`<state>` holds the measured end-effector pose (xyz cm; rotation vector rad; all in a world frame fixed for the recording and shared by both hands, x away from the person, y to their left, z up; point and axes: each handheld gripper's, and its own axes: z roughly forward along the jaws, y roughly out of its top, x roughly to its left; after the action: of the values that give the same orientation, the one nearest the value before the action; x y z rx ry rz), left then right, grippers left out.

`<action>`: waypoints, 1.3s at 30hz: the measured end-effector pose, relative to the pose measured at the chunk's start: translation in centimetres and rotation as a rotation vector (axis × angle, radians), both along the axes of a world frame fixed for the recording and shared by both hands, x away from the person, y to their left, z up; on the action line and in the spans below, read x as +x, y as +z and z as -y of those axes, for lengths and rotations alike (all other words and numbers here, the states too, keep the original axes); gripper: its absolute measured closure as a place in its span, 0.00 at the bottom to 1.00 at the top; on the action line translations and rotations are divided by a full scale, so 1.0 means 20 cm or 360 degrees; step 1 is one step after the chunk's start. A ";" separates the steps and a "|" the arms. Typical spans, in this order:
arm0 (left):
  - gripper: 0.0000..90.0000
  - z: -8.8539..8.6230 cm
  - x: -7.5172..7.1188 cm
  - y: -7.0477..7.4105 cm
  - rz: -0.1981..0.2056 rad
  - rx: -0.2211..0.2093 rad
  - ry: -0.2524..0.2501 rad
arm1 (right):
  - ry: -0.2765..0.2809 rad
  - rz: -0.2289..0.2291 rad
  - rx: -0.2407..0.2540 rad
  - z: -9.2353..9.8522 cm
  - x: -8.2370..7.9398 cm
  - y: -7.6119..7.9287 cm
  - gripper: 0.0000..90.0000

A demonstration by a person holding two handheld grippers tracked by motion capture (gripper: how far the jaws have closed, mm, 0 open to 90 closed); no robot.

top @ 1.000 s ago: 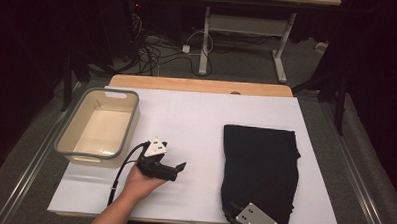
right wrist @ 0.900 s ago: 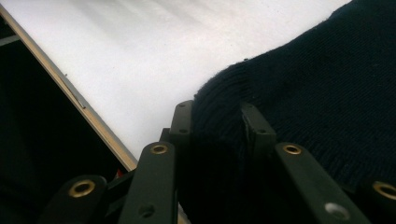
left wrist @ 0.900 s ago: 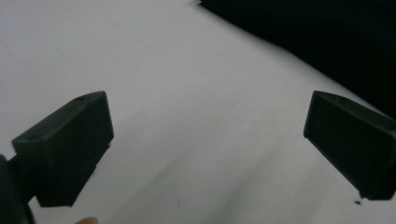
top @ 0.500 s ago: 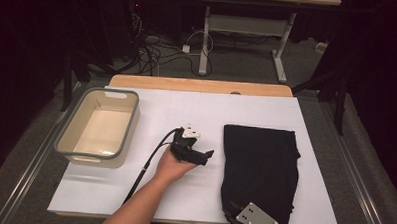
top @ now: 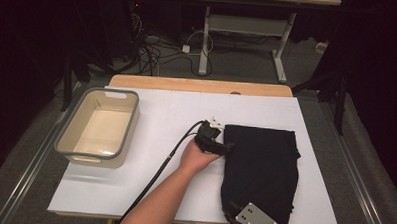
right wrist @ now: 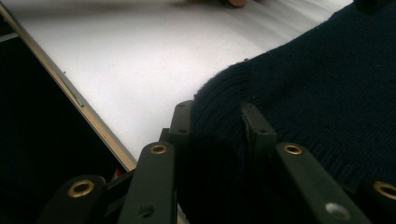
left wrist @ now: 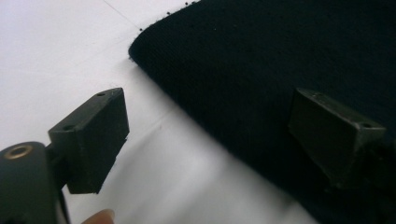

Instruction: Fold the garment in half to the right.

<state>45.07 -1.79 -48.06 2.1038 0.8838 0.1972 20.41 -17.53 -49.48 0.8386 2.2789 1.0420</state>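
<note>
The right tongs (top: 233,217) sit at the very near edge of the bench (top: 148,190), mostly cut off by the bottom of the high view; from there I can make out little more than the grey three-cornered plate on top. The view riding on the right tongs (right wrist: 217,130) shows more: the two black jaws are pressed onto a bunched fold at the ribbed near corner of the dark knitted garment (right wrist: 322,88), pinching it. The hand that holds them is out of sight.

The garment (top: 262,169) lies flat on the right half of the white bench, roughly rectangular, so dark that its folds and surface detail are hard to read from above.

The left forearm comes in from the bottom and angles up toward the middle, with the left hand (top: 197,154) wrapped around the left tongs (top: 225,148), whose cable trails back along the arm. The tongs point to the right, level with the bench top, at the garment's left edge near its far corner. In the view along the left tongs (left wrist: 208,126) the jaws are spread and have just been closing a little; one hangs over bare white bench, the other over the dark cloth, with the garment's edge (left wrist: 201,116) running between them, not yet pinched.

A beige tub (top: 65,142) with a grey rim stands on the left of the bench, well apart from the garment.
</note>
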 end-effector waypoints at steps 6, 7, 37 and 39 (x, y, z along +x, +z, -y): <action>0.26 0.06 0.06 -0.01 -0.0084 0.0054 0.0049 | 0.0007 0.0001 -0.0001 0.00 0.00 0.00 0.79; 0.27 0.07 0.06 -0.01 -0.0077 0.0056 0.0056 | 0.0009 0.0002 -0.0002 0.00 0.00 0.00 0.79; 0.86 -0.19 0.08 0.00 -0.0022 0.0002 0.0187 | 0.0075 0.0008 0.0077 -0.16 0.10 0.01 0.79; 0.86 -0.23 0.08 0.00 -0.0017 0.0010 0.0207 | 0.0087 0.0012 0.0080 -0.19 0.11 0.01 0.79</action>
<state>46.76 2.77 -48.15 2.0564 1.0285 0.2568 22.61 -13.66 -49.35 0.7953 2.2897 1.1287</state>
